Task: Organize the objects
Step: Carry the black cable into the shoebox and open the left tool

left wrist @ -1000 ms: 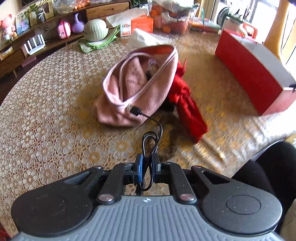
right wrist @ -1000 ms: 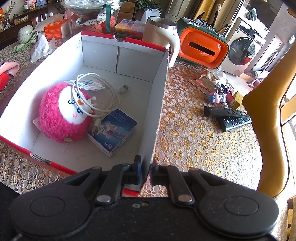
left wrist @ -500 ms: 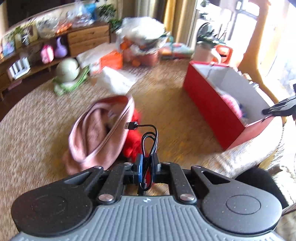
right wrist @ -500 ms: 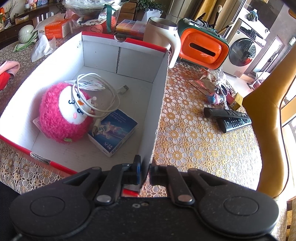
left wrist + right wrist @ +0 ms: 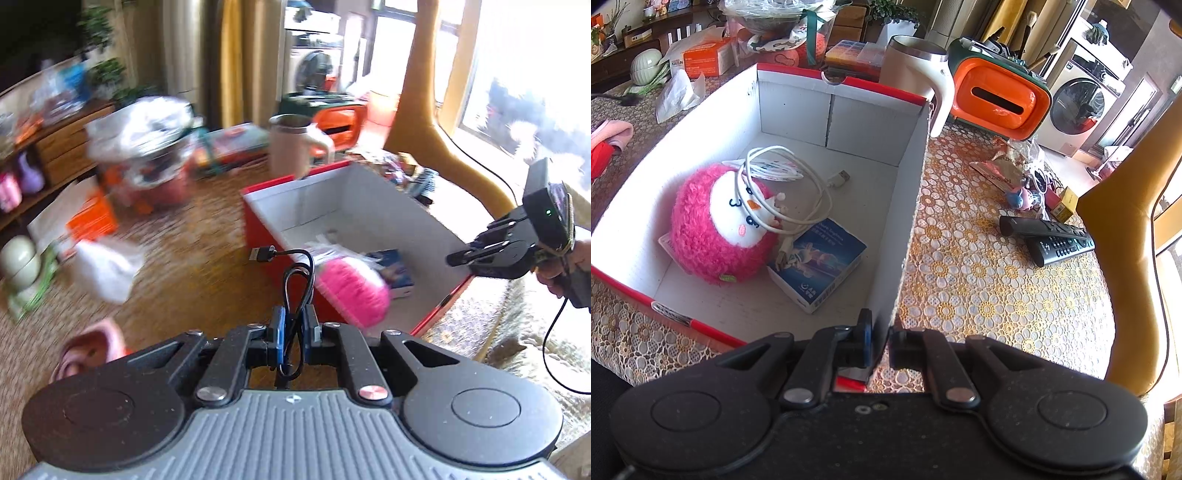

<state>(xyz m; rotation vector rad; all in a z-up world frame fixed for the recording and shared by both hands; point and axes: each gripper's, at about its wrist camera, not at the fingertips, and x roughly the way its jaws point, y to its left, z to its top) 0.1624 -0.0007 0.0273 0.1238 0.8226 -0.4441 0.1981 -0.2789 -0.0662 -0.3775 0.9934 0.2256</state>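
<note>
My left gripper [image 5: 293, 334] is clamped on a coiled black cable [image 5: 295, 284]. The loop stands up between the pads, and the plug end sticks out toward the left of the frame. My right gripper [image 5: 881, 343] is closed on the wall of the red box [image 5: 912, 206], near its corner at the bottom of the right wrist view, so I judge that it holds the box steady.

In the left wrist view the box opening lies ahead of the cable and to the right, in the middle of the frame, with its long axis running from lower right to upper left. Inside are a pink plush toy [image 5: 720, 225], a white cable [image 5: 790, 184] and a small blue box [image 5: 818, 258]. I think the next move must carry the black cable forward and right over the near red wall, then release it above the free floor of the box. The left gripper is the one that has it.
</note>
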